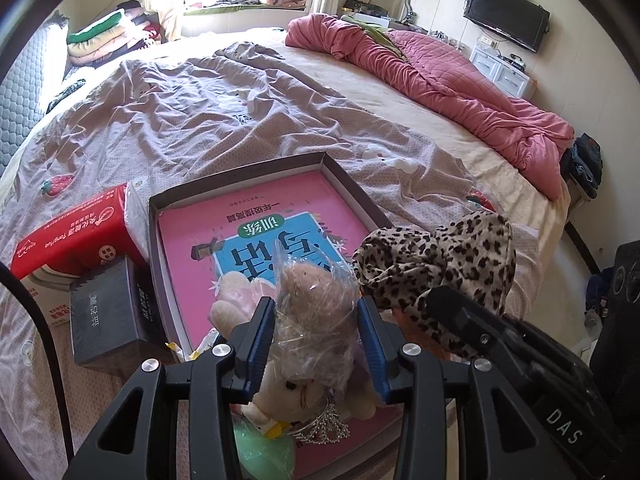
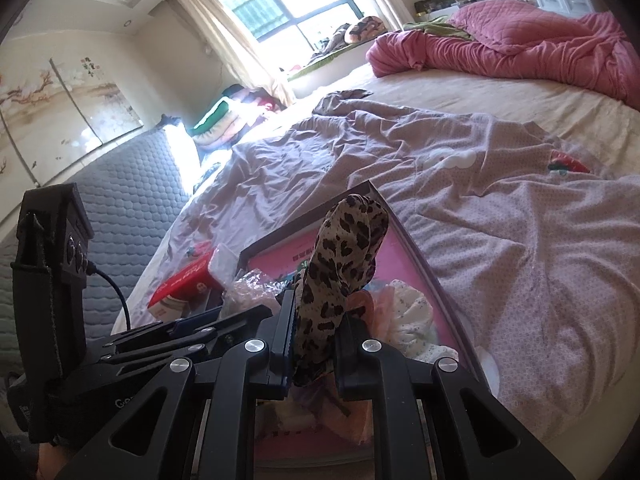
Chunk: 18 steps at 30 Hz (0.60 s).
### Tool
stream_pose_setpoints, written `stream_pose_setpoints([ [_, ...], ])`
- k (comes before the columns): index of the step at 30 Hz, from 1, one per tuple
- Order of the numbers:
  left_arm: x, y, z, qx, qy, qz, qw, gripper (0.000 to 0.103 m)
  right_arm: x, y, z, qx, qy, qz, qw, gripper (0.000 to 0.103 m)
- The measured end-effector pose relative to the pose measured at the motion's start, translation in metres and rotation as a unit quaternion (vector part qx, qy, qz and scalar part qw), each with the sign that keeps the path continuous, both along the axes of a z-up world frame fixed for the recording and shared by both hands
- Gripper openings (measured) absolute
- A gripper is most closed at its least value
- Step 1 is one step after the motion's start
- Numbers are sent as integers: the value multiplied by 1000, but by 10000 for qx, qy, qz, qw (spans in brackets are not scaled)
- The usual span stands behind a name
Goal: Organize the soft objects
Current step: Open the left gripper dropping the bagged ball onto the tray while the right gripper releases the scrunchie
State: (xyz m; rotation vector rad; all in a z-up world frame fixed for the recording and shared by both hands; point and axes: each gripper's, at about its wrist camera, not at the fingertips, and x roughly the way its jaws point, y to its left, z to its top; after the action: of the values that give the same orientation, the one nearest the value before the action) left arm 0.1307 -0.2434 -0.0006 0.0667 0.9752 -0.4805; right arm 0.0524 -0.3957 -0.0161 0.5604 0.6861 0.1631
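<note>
Quick count of what's on the bed point(image 1: 248, 128): one shallow cardboard box point(image 1: 344, 184), one pink book point(image 1: 200, 224) lying flat inside it, one red tissue pack point(image 1: 72, 236) and one dark grey carton point(image 1: 108, 312) just left of the box, and one rumpled pink quilt point(image 1: 440, 68) along the far side. There's also one stack of folded blankets point(image 1: 108, 36) up near the window.

Soft stuff in play: one plush toy point(image 1: 316, 312) wrapped in crinkly clear plastic, one leopard-print cloth point(image 2: 340, 264), and what looks like one green foam thing point(image 1: 264, 452) at the near end of the box, can't really tell what it is. One silver tiara point(image 1: 324, 428) sits by the plush's face. In the right wrist view there's also some white floral fabric point(image 2: 416, 316) bunched in the box.

Left tongs point(image 1: 316, 340): partway open, and the blue pads point(image 1: 260, 332) are squeezing the wrapped plush from both sides, so it's clamped. The plush is beige and pinkish with an embroidered face, hanging over the near half of the box above the book, plastic puffing up past the pads.

Right tongs point(image 2: 316, 340): pinched nearly together on the leopard cloth, which is thin enough that the jaws barely have a gap. The cloth sticks up past the fingers in a twisted bundle, tan with black-brown spots, and sits over the right side of the box. From the left wrist view it bunches up right next to the plush.
</note>
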Motion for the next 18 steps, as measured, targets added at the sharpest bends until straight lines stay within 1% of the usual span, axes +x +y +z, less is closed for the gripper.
stream_pose_setpoints([
  [9,6,5,-1,-65,-5,120,9999,42,10,5,-13,276,182,149,9993,17],
  [13,10,10,-2,-105,40,184,9998,42,15,12,-18,354,258,294,9986,17],
  [16,13,12,-1,-107,35,219,9997,42,18,15,-24,509,302,412,9974,18],
  [18,14,11,-2,-112,49,223,9997,42,18,15,-25,510,334,453,9971,18],
])
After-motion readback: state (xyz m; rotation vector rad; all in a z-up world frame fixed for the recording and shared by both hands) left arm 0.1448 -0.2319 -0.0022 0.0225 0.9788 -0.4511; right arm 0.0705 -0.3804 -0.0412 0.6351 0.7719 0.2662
